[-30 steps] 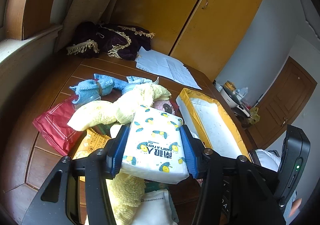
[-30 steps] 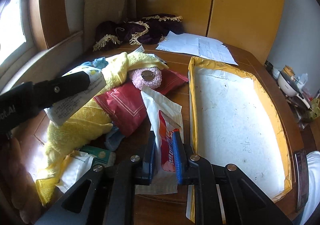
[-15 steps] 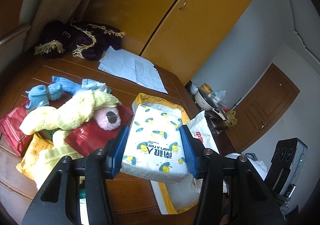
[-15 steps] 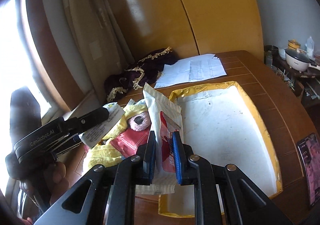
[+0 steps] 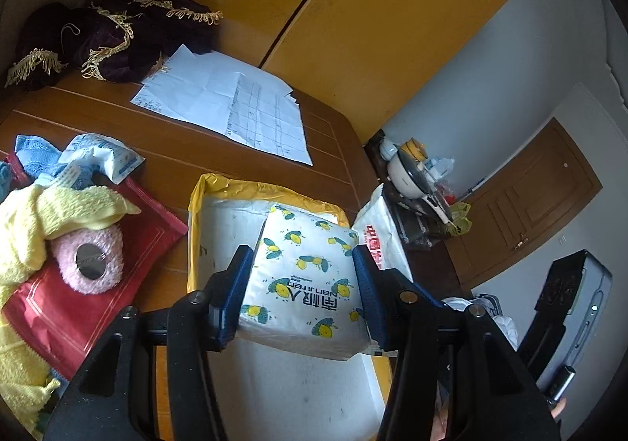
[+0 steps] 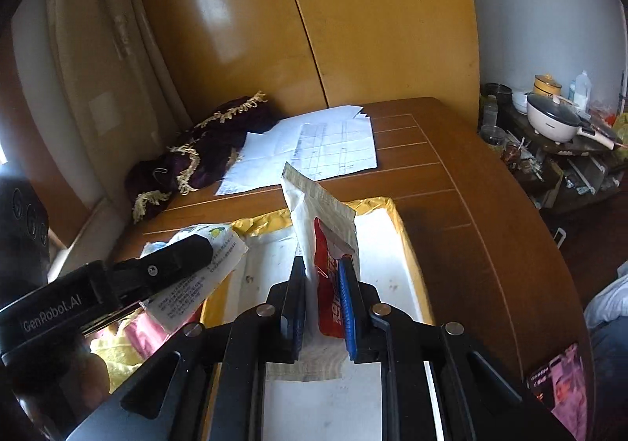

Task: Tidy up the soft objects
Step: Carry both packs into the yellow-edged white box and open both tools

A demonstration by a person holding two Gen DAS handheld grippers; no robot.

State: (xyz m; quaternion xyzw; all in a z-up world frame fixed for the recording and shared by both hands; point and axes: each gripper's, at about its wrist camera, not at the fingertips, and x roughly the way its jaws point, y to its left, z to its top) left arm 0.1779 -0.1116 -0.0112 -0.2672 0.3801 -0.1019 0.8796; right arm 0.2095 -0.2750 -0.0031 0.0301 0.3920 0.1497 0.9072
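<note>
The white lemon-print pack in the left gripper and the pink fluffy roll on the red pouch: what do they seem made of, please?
White lemon-print pack: probably thin glossy plastic film over soft tissue, since it dents between the pads. Pink fluffy roll: fuzzy plush or fleece, matte pile.

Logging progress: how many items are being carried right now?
2. The left tool grips a tissue pack; the right tool grips a red-and-white pouch. Both hang over the yellow-rimmed tray, not yet released.

The tissue pack [image 5: 306, 284] reads "Nan.ji.ren", seen upside down, above Chinese characters, and the left gripper [image 6: 117, 284] carries "GenRobot.AI" in white along its black side.
</note>
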